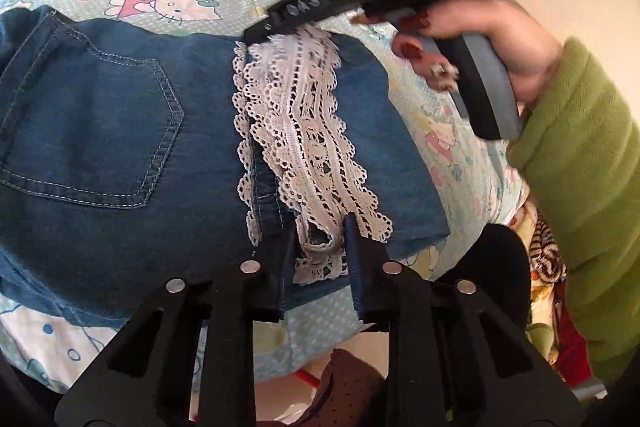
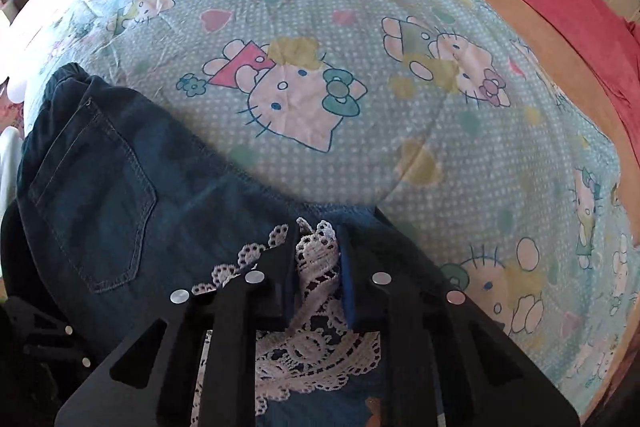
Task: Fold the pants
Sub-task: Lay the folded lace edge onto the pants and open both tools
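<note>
Left gripper (image 1: 318, 259): black angular linkage arms w/ triangular cut-outs, four round silver pivot pins, blue finger pads (image 1: 354, 259). Right gripper (image 2: 316, 267): same build, black frame, silver pins, blue pads. Its body seen from left cam: black w/ white stamped chars, grey handle. Right hand (image 1: 480, 39): dark red nail polish. Sleeve (image 1: 576, 155): green fleece, thick cuff.

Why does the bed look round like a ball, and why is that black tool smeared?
Left wrist view: the fisheye lens bulges the blue denim pants; the right gripper is motion-blurred. Right wrist view: the cartoon-cat bedsheet bows likewise, window glare washes out the upper left, the white lace trim stays sharp.
</note>
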Demonstrator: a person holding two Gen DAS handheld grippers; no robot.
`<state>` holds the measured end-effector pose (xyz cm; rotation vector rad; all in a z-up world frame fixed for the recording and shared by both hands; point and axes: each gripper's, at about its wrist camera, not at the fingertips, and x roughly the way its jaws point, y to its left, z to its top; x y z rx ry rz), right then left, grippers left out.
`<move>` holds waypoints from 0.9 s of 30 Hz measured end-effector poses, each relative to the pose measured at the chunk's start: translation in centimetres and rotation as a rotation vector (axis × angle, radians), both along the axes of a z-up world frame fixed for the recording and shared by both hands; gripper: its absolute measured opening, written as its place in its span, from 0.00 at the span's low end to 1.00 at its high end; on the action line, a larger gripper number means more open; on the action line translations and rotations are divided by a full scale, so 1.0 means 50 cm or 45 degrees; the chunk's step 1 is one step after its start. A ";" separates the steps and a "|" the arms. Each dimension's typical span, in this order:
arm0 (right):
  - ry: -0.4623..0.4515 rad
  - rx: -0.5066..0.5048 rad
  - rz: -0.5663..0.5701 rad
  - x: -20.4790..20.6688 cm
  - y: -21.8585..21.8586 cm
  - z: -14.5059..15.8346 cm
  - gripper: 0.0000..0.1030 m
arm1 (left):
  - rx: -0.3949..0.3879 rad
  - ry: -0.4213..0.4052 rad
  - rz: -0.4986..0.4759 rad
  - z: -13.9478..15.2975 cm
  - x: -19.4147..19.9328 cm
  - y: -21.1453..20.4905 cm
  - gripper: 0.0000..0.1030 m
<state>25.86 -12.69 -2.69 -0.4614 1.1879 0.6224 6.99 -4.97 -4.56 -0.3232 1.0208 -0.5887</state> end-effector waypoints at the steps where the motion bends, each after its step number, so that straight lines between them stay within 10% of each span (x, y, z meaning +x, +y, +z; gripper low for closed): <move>1: 0.000 0.035 -0.014 -0.003 -0.010 0.006 0.16 | -0.007 0.001 0.002 0.000 0.000 0.003 0.13; 14: -0.024 0.244 -0.070 -0.006 0.000 0.064 0.15 | -0.056 -0.017 0.037 0.023 -0.032 0.054 0.10; 17: -0.070 0.099 -0.048 -0.003 0.031 0.048 0.16 | -0.059 0.025 0.050 0.007 -0.031 0.062 0.10; 27: -0.296 0.456 -0.170 -0.091 -0.113 0.151 0.58 | -0.071 0.018 0.060 0.016 -0.042 0.073 0.11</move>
